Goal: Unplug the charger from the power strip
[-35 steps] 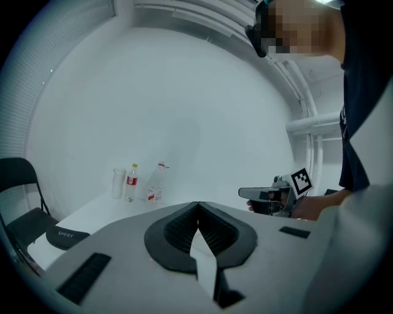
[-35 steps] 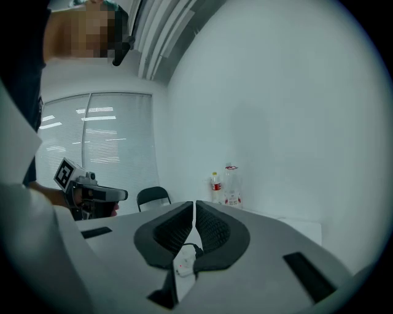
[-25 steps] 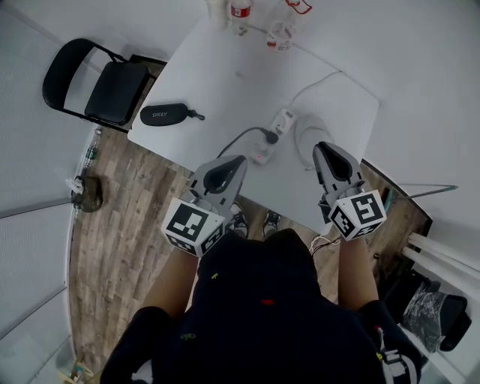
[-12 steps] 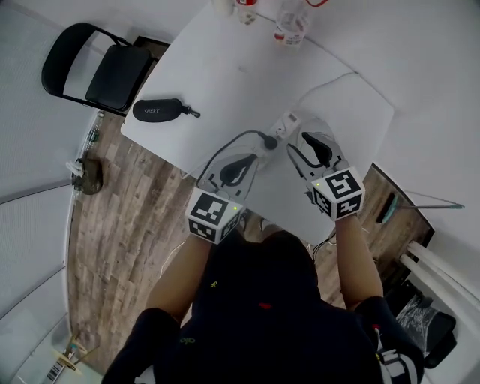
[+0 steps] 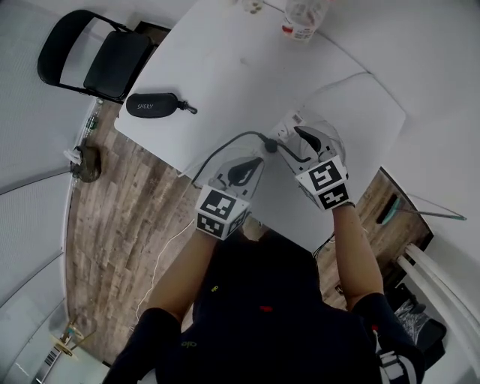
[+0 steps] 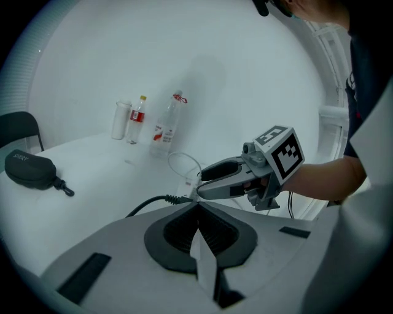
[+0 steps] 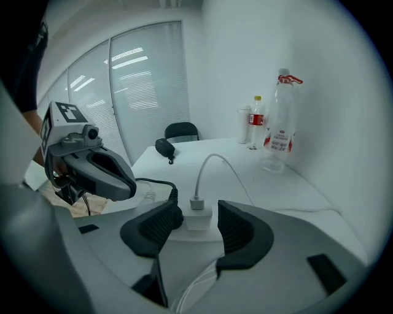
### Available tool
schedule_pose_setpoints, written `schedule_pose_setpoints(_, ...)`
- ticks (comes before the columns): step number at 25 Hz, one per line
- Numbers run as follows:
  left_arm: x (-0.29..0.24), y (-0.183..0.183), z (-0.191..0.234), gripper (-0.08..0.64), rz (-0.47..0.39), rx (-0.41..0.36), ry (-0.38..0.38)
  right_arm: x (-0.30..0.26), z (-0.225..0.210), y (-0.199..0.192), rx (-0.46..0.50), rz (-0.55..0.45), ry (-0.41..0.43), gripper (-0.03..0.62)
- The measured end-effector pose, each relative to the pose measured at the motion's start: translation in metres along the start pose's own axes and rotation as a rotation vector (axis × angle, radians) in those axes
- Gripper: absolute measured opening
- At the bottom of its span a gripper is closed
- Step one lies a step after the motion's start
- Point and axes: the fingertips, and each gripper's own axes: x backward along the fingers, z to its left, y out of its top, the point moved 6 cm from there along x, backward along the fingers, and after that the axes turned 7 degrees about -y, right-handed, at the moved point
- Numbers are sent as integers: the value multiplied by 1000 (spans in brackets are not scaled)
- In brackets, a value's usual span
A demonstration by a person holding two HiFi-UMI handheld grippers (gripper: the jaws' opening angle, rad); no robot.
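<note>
A white power strip (image 5: 283,129) lies near the table's front right edge. A black plug (image 5: 269,142) with a black cord is in it. A white charger cube (image 7: 198,219) with a white cable (image 7: 206,168) stands in the strip, next to the black plug (image 7: 175,197). My right gripper (image 7: 198,210) straddles the charger with its jaws opening; a gap shows on each side and the pads do not press it. In the head view the right gripper (image 5: 298,136) covers the charger. My left gripper (image 6: 198,208) is shut and empty, just left of the strip, its tip (image 5: 258,162) near the black cord.
A black glasses case (image 5: 150,105) lies at the table's left edge. Bottles (image 5: 304,19) and a cup (image 6: 121,119) stand at the far side. A black chair (image 5: 90,64) is beyond the left corner. The white cable loops over the table (image 5: 225,67) towards the wall.
Both grippers have come down and forward onto the power strip. The right jaws, shut a second ago, now stand apart around the charger. The left gripper stays shut.
</note>
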Motion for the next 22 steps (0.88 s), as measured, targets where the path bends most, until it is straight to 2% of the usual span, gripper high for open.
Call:
schedule_pose_setpoints(13, -14, -17, 16, 20, 26, 47, 20, -21, -4, -11, -12, 34, 14, 207)
schedule_pose_setpoints(16, -13, -18, 17, 20, 20, 68, 16, -22, -2, -11, -9, 38, 20, 178)
schedule_pose_setpoints(22, -12, -17, 19, 20, 15, 105, 4, -20, -1, -9, -11, 29, 9, 175)
